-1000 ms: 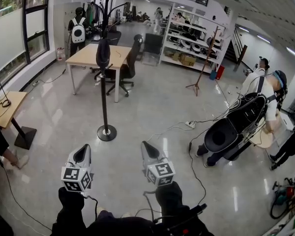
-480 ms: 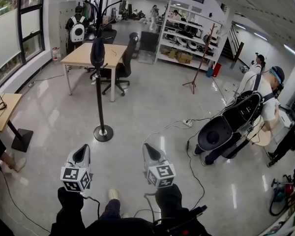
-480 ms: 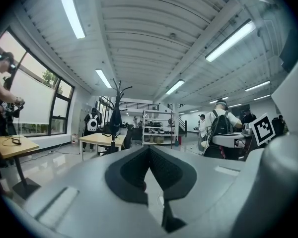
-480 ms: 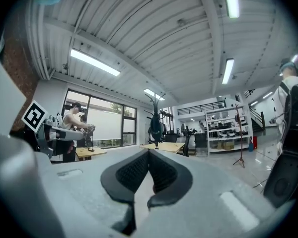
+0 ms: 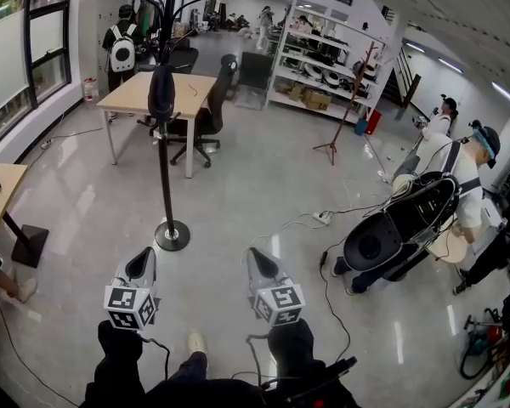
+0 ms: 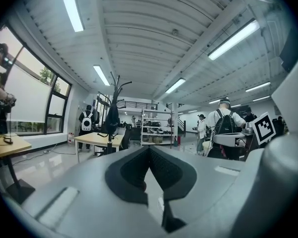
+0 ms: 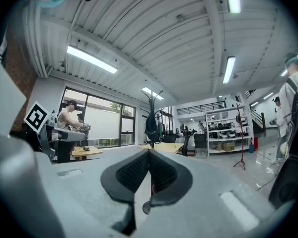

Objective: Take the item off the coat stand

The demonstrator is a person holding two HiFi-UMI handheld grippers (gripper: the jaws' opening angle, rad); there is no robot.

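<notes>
— Low in the head view, side by side: left gripper (image 5: 142, 260) and right gripper (image 5: 257, 257), each with its marker cube toward the camera. Open or closed?

— Closed, both. Along the left gripper's own jaws, pads pressed together at the tip, nothing between. Same on the right: pads meeting, gripping nothing. Both held level over the shiny floor (image 5: 238, 185).

— And the item?

— On the coat stand (image 5: 165, 177), high on the pole: a dark item (image 5: 161, 93), narrow and drooping. Ahead of the left gripper and apart from it, off to the left of the right gripper's line. No contact with either.

— Visible from the gripper views too?

— Yes. Straight above the jaw tips in the right gripper view, a little left of them in the left gripper view, with curved hooks over it.

— Around the stand?

— Round base flat on the floor. Behind it, a wooden surface (image 5: 123, 97) with a black office chair (image 5: 209, 113) at its right side. Beyond that, a person with a white backpack (image 5: 121, 49), back turned. Farther right, white shelving (image 5: 323, 66) loaded with boxes, and in front of it a second, wooden coat stand (image 5: 353, 100).

— Anything out past the right gripper?

— A white power strip (image 5: 325, 217) on the floor, then a large dark shell-shaped thing (image 5: 382, 232) with a person in a white shirt (image 5: 459, 177) just behind it. At the far left edge, another small surface (image 5: 0, 185) on a black foot.
</notes>
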